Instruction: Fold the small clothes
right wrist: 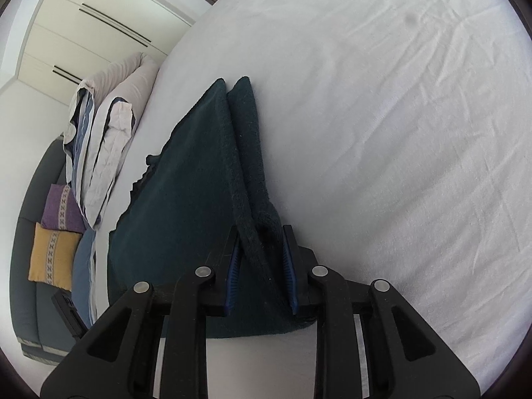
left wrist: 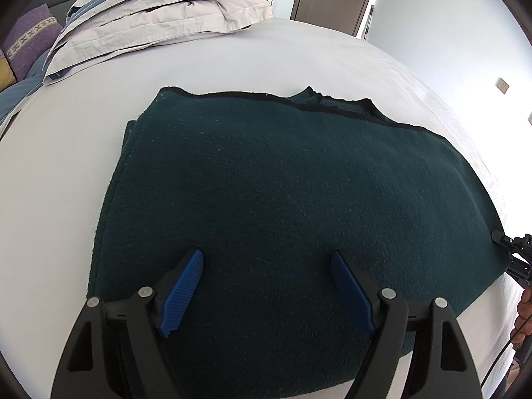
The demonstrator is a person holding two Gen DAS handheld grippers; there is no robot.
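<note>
The dark green knit garment (left wrist: 282,193) lies flat on the white bedsheet (left wrist: 66,166), already doubled into layers, its far edge toward the stack of folded bedding (left wrist: 159,16); the left gripper (left wrist: 267,294) hovers over the near part of it with its blue pads (left wrist: 184,294) spread wide and nothing between them; the right gripper (right wrist: 262,266) has its jaws drawn in narrow on the garment's right edge, where 2 thick layers (right wrist: 247,179) rise between the pads.

The chief risk, as I judge it, is a partial grip; the 2 layers sit bunched and uneven between the right pads, so a lift could carry 1 layer and let the other slide out, opening the fold. A second risk is drag; the knit looks heavy and clingy, and pulling from the right corner alone could skew the whole piece across the sheet; the left gripper holds nothing to counter that. A third is a crooked crease if both sides do not rise together.
</note>
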